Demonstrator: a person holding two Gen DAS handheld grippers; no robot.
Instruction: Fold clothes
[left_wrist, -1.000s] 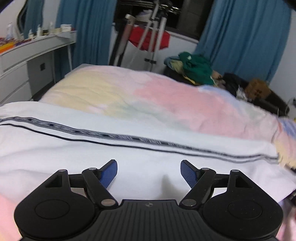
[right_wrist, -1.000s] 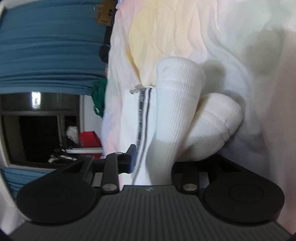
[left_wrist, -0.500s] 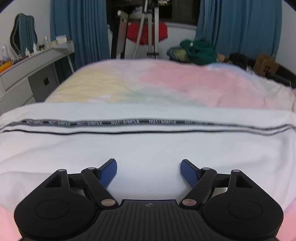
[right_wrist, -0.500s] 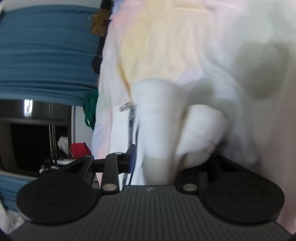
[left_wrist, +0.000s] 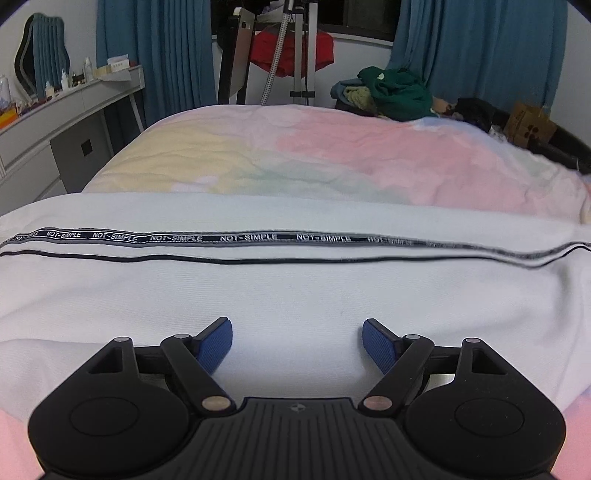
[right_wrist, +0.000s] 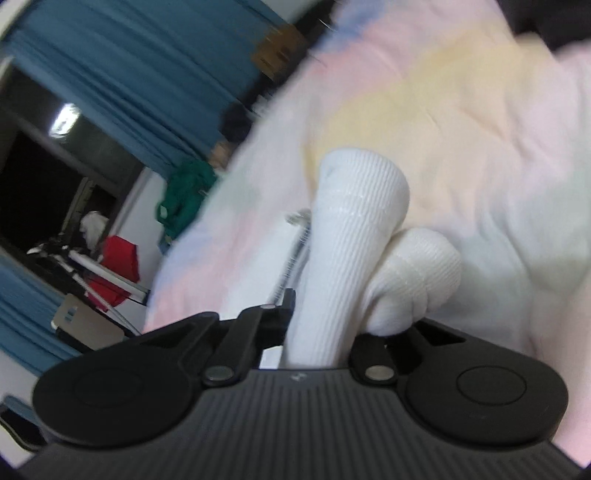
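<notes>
The white garment (left_wrist: 295, 291) is lying spread across the middle band of the left wrist view, from the left edge to the right edge, on the pastel bedspread (left_wrist: 332, 155). Its black lettered stripe (left_wrist: 221, 238) is running almost level across the frame just above centre, with a thinner black line below it.

The left gripper (left_wrist: 297, 338) is sitting at the bottom centre of that view with its blue pads (left_wrist: 216, 343) spread wide apart and nothing between them; it is hovering over or resting on plain white fabric, and which of the two cannot be told.

In the right wrist view, the right gripper (right_wrist: 321, 321) is clamping a bunched ribbed cuff (right_wrist: 354, 251) of the same white garment, which is rising from the bottom centre toward the middle of the frame. The view is tilted and blurred, so the gripper is probably in motion.

Judged from this, the step in hand is carrying the held end over to make a fold. Doing it well is likely calling for the right side to keep its hold while travelling low and level, so the fabric is not dragging. The left side would do best pinning the cloth at the intended crease, using the stripe as a straight guide for aligning the edges.
</notes>
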